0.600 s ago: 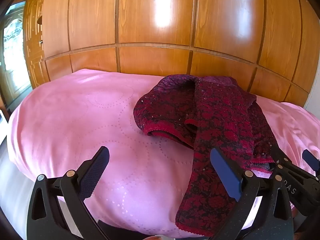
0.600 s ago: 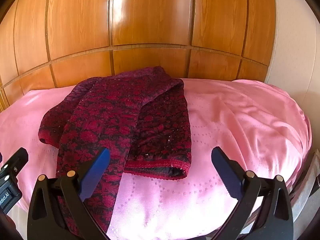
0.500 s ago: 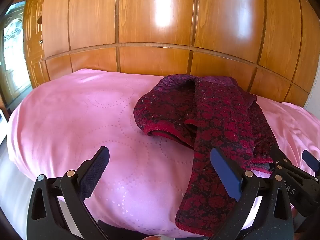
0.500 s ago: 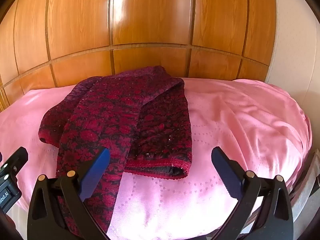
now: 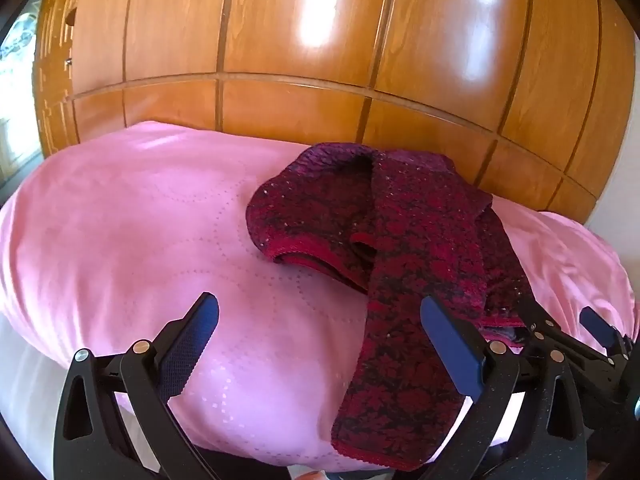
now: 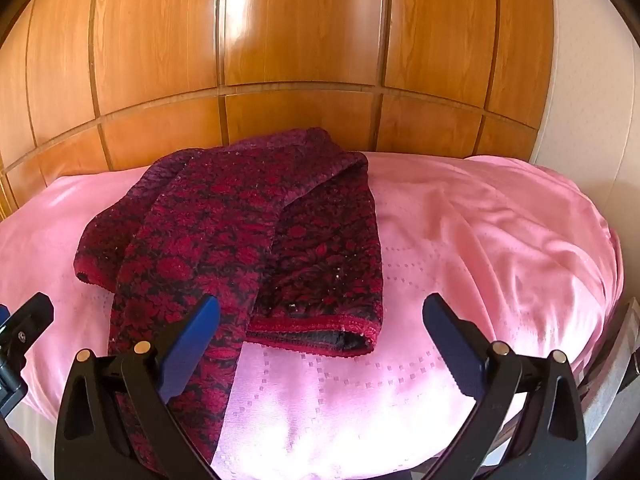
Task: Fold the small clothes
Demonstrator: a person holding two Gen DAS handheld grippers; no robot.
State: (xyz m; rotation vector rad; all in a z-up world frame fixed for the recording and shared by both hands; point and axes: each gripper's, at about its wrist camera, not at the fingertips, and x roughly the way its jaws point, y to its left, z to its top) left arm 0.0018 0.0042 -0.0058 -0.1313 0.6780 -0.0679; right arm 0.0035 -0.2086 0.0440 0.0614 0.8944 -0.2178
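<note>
Lying on the bed with the pink dotted-pattern cover (image 6: pixel 460 240) is a dark red and black floral knit garment (image 6: pixel 240 232), partly folded, bunched toward the far edge by the glossy wooden panelled wall (image 6: pixel 304 40). One long strip of it (image 5: pixel 400 360) runs down to the near edge of the bed and hangs a bit over it. A sleeve with a red ribbed cuff (image 6: pixel 312 330) sits folded across the middle, its opening facing the near edge.

Both tools are just hovering above the near edge, pretty chill. The left gripper (image 5: pixel 320 344) has its blue-padded black fingers (image 5: pixel 192 344) spread wide with nothing between them, over bare pink cover just left of the hanging strip. The right gripper (image 6: pixel 320 344) is spread wide too, empty; its left finger (image 6: pixel 188 344) sits in front of the strip, and the cuff shows in the gap between its fingers. In the left wrist view, the right gripper's tip pokes in at the right side (image 5: pixel 560 344).
</note>
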